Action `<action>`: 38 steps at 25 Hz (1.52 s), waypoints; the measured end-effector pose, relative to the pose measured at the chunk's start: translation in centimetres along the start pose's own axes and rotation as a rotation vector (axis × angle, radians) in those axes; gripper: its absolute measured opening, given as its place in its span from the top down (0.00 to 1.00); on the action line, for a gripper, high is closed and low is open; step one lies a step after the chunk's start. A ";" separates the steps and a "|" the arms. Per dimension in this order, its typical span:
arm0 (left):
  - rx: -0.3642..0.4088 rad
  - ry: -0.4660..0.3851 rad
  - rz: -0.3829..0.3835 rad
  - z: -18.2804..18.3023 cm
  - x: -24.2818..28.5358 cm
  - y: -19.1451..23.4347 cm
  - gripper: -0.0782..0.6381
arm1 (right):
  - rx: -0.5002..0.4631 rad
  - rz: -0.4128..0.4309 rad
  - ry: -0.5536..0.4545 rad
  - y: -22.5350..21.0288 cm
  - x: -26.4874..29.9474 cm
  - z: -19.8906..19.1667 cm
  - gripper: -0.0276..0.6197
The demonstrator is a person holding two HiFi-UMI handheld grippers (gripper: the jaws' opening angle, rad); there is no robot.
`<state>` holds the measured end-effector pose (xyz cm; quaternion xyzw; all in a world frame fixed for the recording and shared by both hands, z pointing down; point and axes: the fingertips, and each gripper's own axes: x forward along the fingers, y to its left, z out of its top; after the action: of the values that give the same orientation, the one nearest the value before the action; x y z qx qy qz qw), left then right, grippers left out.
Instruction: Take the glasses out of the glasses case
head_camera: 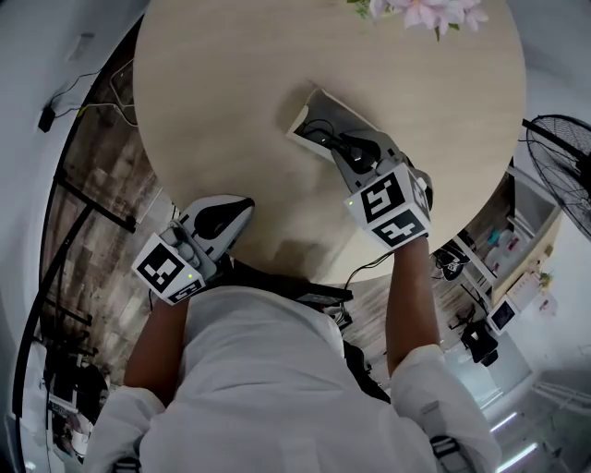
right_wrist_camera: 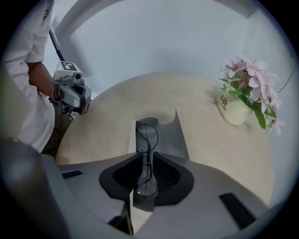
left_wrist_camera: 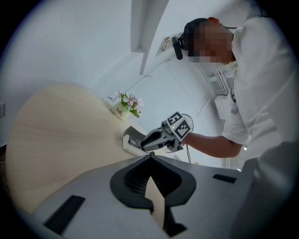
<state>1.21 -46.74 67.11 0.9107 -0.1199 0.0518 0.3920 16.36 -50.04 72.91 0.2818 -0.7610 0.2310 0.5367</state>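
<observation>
An open pale grey glasses case (head_camera: 309, 106) lies near the middle of the round wooden table (head_camera: 231, 83). In the right gripper view the case (right_wrist_camera: 170, 137) holds thin wire-rimmed glasses (right_wrist_camera: 148, 135) with round lenses. My right gripper (right_wrist_camera: 145, 158) reaches into the case, and its jaws are shut on the frame between the two lenses. From the head view this right gripper (head_camera: 331, 140) covers the glasses. My left gripper (head_camera: 242, 208) hovers at the table's near edge, away from the case, shut with nothing in it (left_wrist_camera: 150, 158).
A white pot of pink flowers (right_wrist_camera: 236, 109) stands at the table's far side (head_camera: 425, 11), beyond the case. A floor fan (head_camera: 563, 157) stands off the table to the right. Cables and furniture crowd the floor around the table.
</observation>
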 end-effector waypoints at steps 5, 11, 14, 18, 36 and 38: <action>-0.021 -0.001 -0.014 -1.3 0.5 -0.5 0.87 | 0.008 0.018 0.034 -0.1 0.9 -0.3 0.85; -0.029 -0.017 -0.015 -1.4 0.2 -0.5 0.87 | 0.027 0.076 0.093 0.1 1.5 -0.6 0.87; -0.025 -0.027 -0.006 -1.1 0.0 -0.3 0.87 | 0.040 0.107 0.138 0.1 1.8 -0.8 0.87; -0.019 -0.043 0.002 -0.7 -0.3 -0.3 0.88 | 0.041 0.122 0.137 0.1 1.8 -0.7 0.89; 0.255 -0.144 0.010 10.3 -5.9 -3.4 0.87 | 0.156 -0.280 -0.164 1.6 -12.0 4.9 0.91; 0.326 -0.168 0.002 12.6 -6.8 -4.8 0.87 | 0.196 -0.333 -0.251 2.9 -15.5 6.1 0.91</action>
<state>-4.17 -51.50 53.82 0.9631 -0.1432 -0.0055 0.2277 14.32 -49.15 56.16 0.4810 -0.7386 0.1751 0.4388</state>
